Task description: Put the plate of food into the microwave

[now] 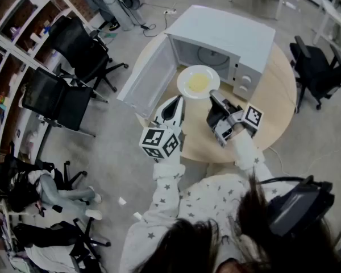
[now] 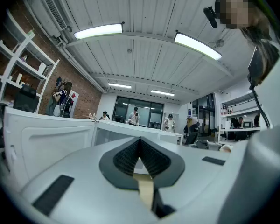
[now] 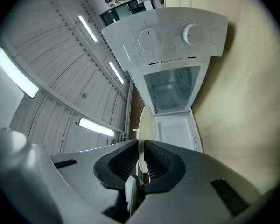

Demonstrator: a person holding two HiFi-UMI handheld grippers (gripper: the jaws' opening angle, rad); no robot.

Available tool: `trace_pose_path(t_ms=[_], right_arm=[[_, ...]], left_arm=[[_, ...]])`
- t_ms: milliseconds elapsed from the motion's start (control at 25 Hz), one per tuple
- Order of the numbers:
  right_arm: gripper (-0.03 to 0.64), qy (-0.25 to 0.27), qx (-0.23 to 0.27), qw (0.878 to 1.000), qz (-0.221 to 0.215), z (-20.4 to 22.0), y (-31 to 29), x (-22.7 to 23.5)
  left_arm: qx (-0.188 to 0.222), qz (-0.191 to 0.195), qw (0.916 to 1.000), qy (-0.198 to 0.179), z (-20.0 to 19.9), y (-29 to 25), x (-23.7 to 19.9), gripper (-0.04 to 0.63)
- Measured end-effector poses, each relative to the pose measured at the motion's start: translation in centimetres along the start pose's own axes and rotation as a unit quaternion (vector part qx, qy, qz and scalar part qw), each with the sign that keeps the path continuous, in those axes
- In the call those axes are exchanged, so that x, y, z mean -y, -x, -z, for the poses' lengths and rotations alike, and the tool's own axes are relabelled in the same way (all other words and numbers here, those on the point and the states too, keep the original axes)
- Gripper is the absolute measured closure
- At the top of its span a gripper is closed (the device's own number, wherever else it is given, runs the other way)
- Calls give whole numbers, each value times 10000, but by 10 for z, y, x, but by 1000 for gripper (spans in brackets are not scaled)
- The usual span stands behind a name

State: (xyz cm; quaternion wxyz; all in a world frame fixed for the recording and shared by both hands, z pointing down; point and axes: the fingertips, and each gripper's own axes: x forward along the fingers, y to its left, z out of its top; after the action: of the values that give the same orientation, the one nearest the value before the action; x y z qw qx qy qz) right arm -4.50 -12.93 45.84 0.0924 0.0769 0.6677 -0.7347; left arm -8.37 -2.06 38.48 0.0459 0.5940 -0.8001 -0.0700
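A white plate [image 1: 198,82] with yellow food [image 1: 198,83] hangs just in front of the open white microwave [image 1: 227,38] on the round wooden table [image 1: 275,104]. My right gripper [image 1: 214,97] is shut on the plate's near rim. In the right gripper view the plate [image 3: 143,125] shows edge-on between the pads of the right gripper [image 3: 141,148], with the microwave cavity [image 3: 170,90] straight ahead. The microwave door [image 1: 150,78] is swung wide to the left. Beside the plate, left of it, my left gripper [image 1: 175,102] is shut and holds nothing; the left gripper [image 2: 140,141] faces the door [image 2: 42,143].
Black office chairs [image 1: 74,50] stand on the floor left of the table, another chair [image 1: 318,73] at the right. Shelving [image 1: 11,44] runs along the left wall. The microwave's dial panel [image 3: 168,36] is at the right of its opening.
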Motion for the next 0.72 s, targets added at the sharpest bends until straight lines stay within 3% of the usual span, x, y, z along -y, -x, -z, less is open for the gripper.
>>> trace_pose_path(t_ms=[200,720], right_arm=[[595,73,-67,9999,116,-10,-10,6],[595,210,505,9976,431,-60,-27,16]], left_arm=[[-42,42,9999,110,7,-20,-9,600],[-443,573,9964,429,38,-91,-37,600]])
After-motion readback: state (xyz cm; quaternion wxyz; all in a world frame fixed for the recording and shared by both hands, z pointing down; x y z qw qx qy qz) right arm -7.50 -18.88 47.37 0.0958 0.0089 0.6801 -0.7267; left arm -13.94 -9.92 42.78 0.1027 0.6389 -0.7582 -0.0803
